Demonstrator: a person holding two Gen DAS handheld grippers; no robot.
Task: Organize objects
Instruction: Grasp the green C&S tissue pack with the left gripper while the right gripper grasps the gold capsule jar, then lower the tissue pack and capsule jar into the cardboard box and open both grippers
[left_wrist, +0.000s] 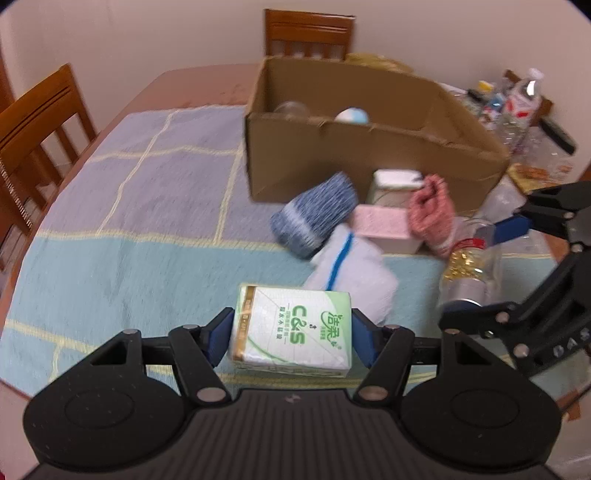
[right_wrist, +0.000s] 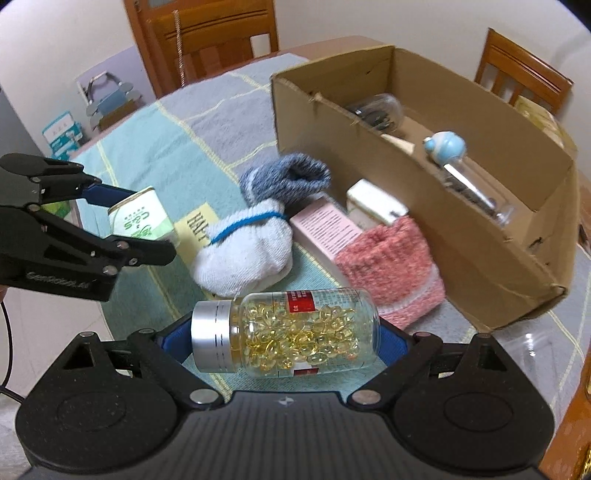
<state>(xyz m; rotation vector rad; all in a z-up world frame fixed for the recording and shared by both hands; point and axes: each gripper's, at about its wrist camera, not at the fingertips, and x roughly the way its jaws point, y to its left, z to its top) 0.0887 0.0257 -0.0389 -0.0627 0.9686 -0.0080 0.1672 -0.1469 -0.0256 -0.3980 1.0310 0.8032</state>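
My left gripper is shut on a green and white tissue pack, held above the cloth; it also shows in the right wrist view. My right gripper is shut on a clear bottle of yellow capsules with a silver cap, lying sideways between the fingers; the bottle also shows in the left wrist view. An open cardboard box stands beyond, holding a clear bottle with a blue cap and a jar.
In front of the box lie a blue sock roll, a white sock roll, a pink sock, a pink box and a white box. Wooden chairs surround the table. Bottles and clutter sit at the far right.
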